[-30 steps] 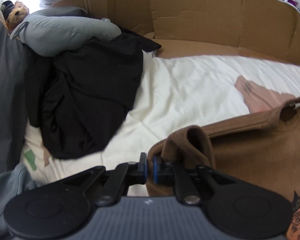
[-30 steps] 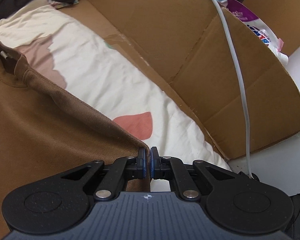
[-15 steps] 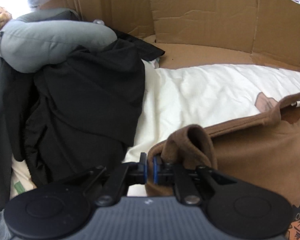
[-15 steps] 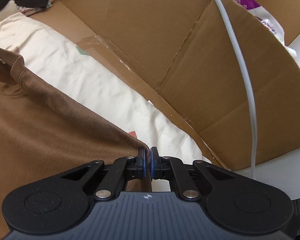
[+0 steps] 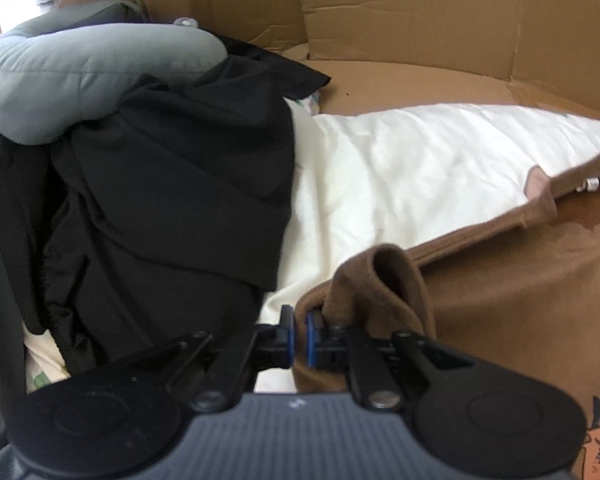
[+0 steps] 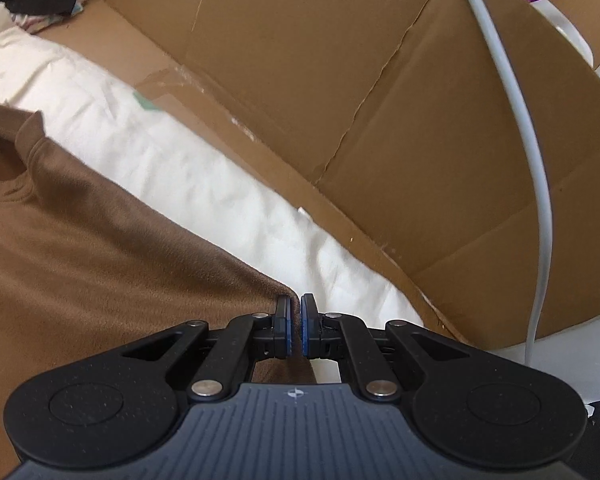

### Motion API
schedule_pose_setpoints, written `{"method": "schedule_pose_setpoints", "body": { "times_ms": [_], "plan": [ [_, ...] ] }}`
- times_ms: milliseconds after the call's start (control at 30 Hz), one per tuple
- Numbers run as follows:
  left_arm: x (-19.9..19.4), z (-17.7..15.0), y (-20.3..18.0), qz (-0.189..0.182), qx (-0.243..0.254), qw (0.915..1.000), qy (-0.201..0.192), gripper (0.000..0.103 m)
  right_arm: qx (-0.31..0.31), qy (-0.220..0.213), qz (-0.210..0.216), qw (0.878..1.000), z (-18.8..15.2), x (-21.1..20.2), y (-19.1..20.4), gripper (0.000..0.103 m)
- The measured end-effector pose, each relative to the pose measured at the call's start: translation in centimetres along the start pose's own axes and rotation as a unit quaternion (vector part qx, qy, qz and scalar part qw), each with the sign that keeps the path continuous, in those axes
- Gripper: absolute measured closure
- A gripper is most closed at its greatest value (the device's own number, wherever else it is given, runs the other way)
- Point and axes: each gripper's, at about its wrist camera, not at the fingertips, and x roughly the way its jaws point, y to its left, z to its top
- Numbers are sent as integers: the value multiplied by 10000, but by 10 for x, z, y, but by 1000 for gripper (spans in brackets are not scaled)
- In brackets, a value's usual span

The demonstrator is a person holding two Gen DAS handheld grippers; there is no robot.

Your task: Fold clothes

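Both grippers, left gripper (image 5: pixel 299 334) and right gripper (image 6: pixel 295 330), pinched the brown sweatshirt (image 5: pixel 512 300); its shoulder edge ran between them, ahead of you.

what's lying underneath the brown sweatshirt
A cream sheet shows past the brown sweatshirt and seems to run under it. Anything else beneath is covered by the fabric.
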Motion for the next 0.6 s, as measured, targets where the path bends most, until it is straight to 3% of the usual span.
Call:
{"method": "schedule_pose_setpoints", "body": {
  "times_ms": [233, 333, 400, 533, 600],
  "plan": [
    [14, -6, 0, 185, -206, 9996, 51, 96, 20, 119, 40, 9999, 7, 18, 7, 100],
    [19, -6, -5, 255, -302, 9992, 52, 90, 44, 143, -8, 9999, 5, 25, 10, 98],
    [15, -4, -5, 256, -309, 9992, 45, 86, 90, 81, -72, 9999, 4, 22, 11, 82],
    [-14, -2, -2, 348, 67, 9992, -173, 75, 235, -296, 28, 9993, 1, 5, 6, 78],
    [-26, -1, 1, 469, 178, 9984, -242, 75, 339, -411, 142, 9985, 1, 1, 4, 78]
  ]
}}
